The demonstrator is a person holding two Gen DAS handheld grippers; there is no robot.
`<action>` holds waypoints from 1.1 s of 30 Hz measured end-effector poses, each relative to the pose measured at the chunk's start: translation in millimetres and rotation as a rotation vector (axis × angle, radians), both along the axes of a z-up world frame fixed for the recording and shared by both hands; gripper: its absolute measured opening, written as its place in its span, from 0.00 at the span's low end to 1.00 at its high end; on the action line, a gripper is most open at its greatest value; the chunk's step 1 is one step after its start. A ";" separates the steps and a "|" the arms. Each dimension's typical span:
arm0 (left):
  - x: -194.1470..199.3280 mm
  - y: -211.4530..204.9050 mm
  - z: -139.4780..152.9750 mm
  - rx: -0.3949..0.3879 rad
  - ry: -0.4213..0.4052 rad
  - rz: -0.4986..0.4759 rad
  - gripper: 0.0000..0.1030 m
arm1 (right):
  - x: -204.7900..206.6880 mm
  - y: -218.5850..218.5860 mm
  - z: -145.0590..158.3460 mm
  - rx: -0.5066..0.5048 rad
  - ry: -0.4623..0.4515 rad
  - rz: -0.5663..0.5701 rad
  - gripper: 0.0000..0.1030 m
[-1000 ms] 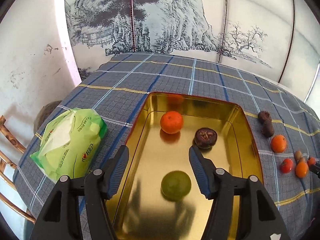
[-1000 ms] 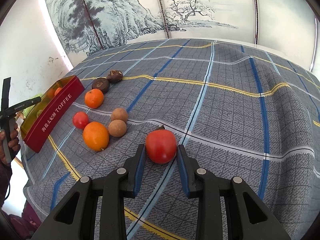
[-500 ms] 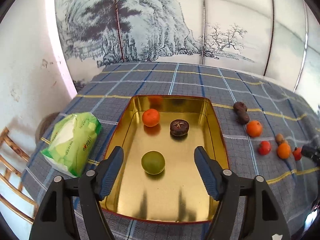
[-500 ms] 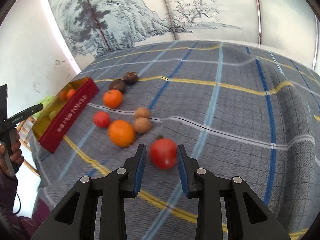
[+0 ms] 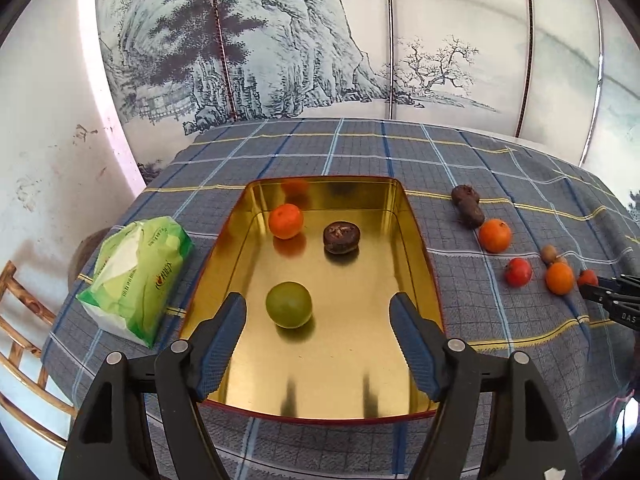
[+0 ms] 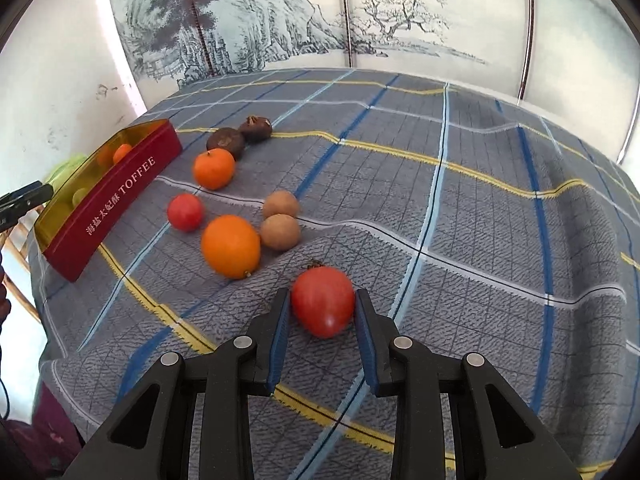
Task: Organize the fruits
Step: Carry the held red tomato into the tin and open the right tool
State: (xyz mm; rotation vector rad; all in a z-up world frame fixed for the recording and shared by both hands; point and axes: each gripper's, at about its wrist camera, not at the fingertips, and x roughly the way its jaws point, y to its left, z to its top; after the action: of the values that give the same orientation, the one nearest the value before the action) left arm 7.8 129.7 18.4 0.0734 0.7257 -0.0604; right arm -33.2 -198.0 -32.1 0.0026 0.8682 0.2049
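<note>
Right wrist view: right gripper (image 6: 322,312), jaws nearly closed, pinches a red tomato (image 6: 323,301) above the checked cloth.
Left gripper (image 5: 316,334) hangs half-open, empty, over the gold tin (image 5: 416,240). A glossy tomato could slip, knocking the orange (image 6: 231,245) beyond.

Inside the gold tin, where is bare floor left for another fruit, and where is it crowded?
In the tin, the near half is bare, from the green fruit to the near rim. The right side beside that fruit, below the dark fruit, is free too. The far end is crowded: the small orange and the dark fruit sit there, apart.
</note>
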 end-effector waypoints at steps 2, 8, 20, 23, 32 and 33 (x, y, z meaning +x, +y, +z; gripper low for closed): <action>-2.8 -1.8 1.2 0.005 -0.006 -0.001 0.68 | 0.8 0.6 1.2 0.004 0.001 -0.010 0.31; -13.7 3.8 9.1 -0.004 -0.023 0.019 0.68 | -8.5 18.1 43.7 0.054 -0.075 0.045 0.31; -37.8 34.4 16.4 0.020 -0.035 0.098 0.71 | 32.1 141.1 90.5 0.156 -0.100 0.328 0.31; -40.6 44.8 16.2 0.008 -0.031 0.119 0.71 | 52.0 177.0 86.9 0.162 -0.072 0.391 0.31; -47.6 63.4 15.7 -0.007 -0.030 0.156 0.77 | 104.8 252.6 59.6 0.166 0.072 0.479 0.31; -47.2 64.0 15.9 -0.003 -0.030 0.157 0.78 | 108.8 261.1 57.7 0.159 0.081 0.486 0.31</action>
State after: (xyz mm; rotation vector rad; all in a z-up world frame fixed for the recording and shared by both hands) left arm -39.3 193.8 34.3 0.0146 0.6998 0.0891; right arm 75.7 63.0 25.6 -0.0523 0.9217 0.7333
